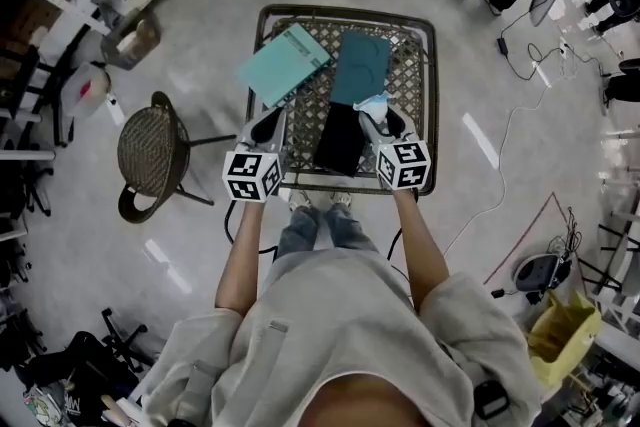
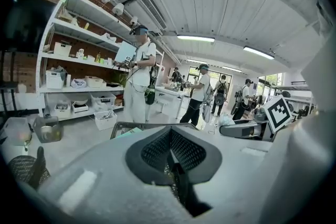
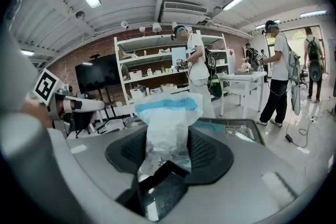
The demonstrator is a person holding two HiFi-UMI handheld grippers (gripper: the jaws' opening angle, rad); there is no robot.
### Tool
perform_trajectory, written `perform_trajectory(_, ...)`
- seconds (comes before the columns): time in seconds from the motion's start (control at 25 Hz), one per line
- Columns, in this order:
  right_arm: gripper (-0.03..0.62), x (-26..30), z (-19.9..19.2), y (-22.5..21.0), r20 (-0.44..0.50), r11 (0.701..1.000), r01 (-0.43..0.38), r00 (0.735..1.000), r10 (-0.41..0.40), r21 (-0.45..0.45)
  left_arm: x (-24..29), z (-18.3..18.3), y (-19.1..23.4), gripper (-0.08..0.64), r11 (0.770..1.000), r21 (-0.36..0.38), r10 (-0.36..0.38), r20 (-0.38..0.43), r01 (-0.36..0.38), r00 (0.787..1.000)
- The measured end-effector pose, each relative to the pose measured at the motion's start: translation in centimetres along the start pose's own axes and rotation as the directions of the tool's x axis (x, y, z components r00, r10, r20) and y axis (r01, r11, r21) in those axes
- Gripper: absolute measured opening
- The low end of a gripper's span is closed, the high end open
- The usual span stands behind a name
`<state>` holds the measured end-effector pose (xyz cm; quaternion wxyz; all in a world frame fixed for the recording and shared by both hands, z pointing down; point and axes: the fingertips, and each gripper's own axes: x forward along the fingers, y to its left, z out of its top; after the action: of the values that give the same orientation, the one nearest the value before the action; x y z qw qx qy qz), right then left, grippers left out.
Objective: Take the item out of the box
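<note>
Both forearms reach straight out from the body, bare below grey sleeves, and run roughly parallel. Both grippers sit side by side over the near edge of the counter [image 1: 345,12], pointing away from the person.

Left gripper [image 1: 268,122]: near-left corner, pads pressed together, nothing between them. It hangs just off the near end of the light teal lid [image 1: 283,63].

Right gripper [image 1: 378,123]: toward the near-right corner, pinching a clear plastic bag [image 3: 167,123] with white and blue contents. The bag sticks up out of the jaws. In the head view it's at the near edge of the dark teal box [image 1: 360,65], just beside the black flat piece [image 1: 340,137]. Can't tell if the bag touches the box.

Counter: small, dark metal frame, open lattice top.
- The lid lies tilted at the far-left corner and overhangs the left edge.
- The box lies at the far side, right of centre.
- The black piece lies in the centre, running toward the near edge.

Room:
- Grey polished floor with a round wicker stool [image 1: 153,150] left of the counter.
- Cluttered shelves along the left wall.
- Cables across the floor to the right, and a yellow bin [image 1: 562,335] at lower right.
- The gripper views show white shelving on a brick wall, ceiling strip lights and several people standing at white tables.
</note>
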<state>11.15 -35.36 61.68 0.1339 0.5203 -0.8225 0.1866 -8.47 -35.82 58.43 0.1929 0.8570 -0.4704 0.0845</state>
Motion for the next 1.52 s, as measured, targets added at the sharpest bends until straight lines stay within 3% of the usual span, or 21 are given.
perform_trajectory(0.72, 0.207, -2.8, 10.5, -0.2, 0.187, 0.993, 0.063, 0.981, -0.043, -0.104, -0.6, 10.5, -0.8, 0.002, 0.995, 0.095, -0.02, 0.169, 0.004, 0.985)
perform_trajectory(1.04, 0.207, -3.2, 11.7, 0.1, 0.225, 0.993, 0.064, 0.974, -0.041, -0.099, -0.9, 11.5, -0.7, 0.002, 0.994, 0.111, -0.022, 0.191, 0.001, 0.981)
perform_trajectory(1.52, 0.206, -2.8, 10.7, 0.3, 0.204, 0.991, 0.073, 0.978, -0.049, -0.111, -0.5, 11.3, -0.7, 0.002, 0.993, 0.113, -0.034, 0.185, 0.013, 0.982)
